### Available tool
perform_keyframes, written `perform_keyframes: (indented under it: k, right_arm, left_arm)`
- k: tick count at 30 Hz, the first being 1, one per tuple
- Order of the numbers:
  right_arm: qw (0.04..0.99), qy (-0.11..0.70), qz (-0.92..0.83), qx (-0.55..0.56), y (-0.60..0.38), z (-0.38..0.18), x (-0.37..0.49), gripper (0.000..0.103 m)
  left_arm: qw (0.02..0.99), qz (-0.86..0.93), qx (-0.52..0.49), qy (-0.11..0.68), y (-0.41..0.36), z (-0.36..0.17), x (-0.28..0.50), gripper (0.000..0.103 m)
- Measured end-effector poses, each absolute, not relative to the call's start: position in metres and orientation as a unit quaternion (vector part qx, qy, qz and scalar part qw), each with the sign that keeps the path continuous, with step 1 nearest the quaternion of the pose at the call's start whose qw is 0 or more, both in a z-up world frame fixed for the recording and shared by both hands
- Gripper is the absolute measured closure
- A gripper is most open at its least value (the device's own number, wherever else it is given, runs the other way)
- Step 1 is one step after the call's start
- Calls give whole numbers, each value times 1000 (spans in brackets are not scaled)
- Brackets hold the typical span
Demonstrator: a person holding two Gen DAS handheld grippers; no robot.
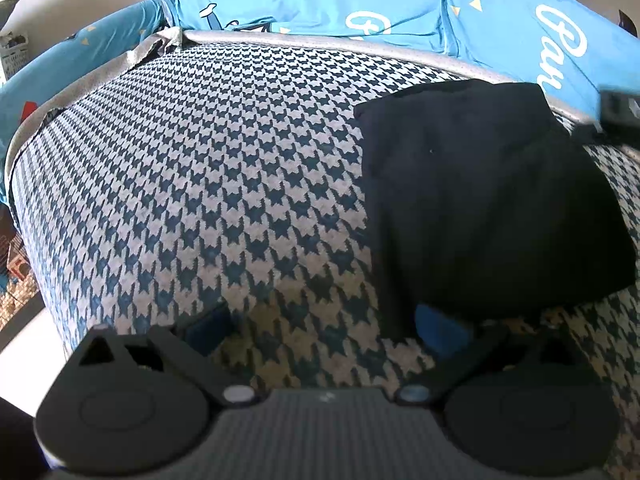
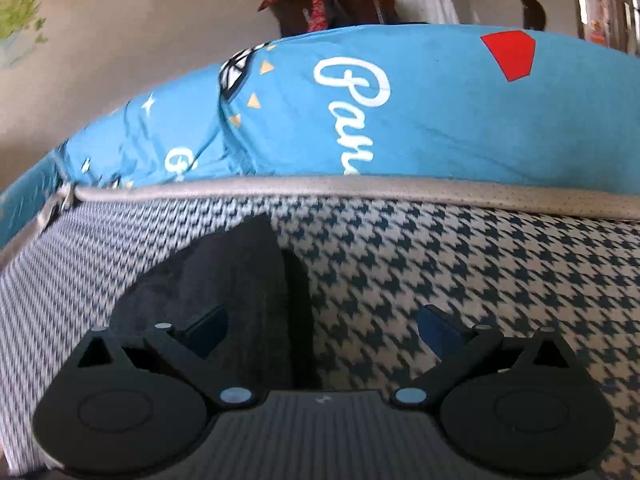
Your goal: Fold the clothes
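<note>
A black folded garment lies on the houndstooth mattress cover at the right of the left wrist view. My left gripper is open just in front of its near edge, with the right blue fingertip at the hem. In the right wrist view the same black garment fills the lower left. My right gripper hovers open over the garment's right edge, its left fingertip above the cloth and its right fingertip above the mattress cover. The other gripper shows as a blur at the garment's far right corner.
Blue printed pillows line the far side of the bed behind a grey piped edge. The bed's left edge drops to the floor. Wooden furniture stands beyond the pillows.
</note>
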State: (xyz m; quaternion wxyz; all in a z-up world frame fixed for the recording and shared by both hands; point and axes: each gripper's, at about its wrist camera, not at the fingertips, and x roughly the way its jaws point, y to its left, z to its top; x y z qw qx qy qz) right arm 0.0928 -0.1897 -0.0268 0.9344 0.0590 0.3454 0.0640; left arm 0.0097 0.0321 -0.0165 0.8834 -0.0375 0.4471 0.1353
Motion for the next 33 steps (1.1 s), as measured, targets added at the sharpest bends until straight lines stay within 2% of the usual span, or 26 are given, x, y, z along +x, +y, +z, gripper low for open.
perform_keyframes:
  k: [9, 19, 33]
  right_arm:
    - [925, 375, 55, 30, -196, -38, 54, 1]
    - [916, 401, -4, 28, -204, -62, 54, 1]
    - [922, 385, -33, 13, -199, -40, 36, 1]
  left_arm:
    - [883, 132, -48, 447, 35, -16, 8, 0]
    - [886, 145, -86, 433, 57, -9, 11, 0]
    - [883, 153, -89, 434, 64, -6, 12, 0]
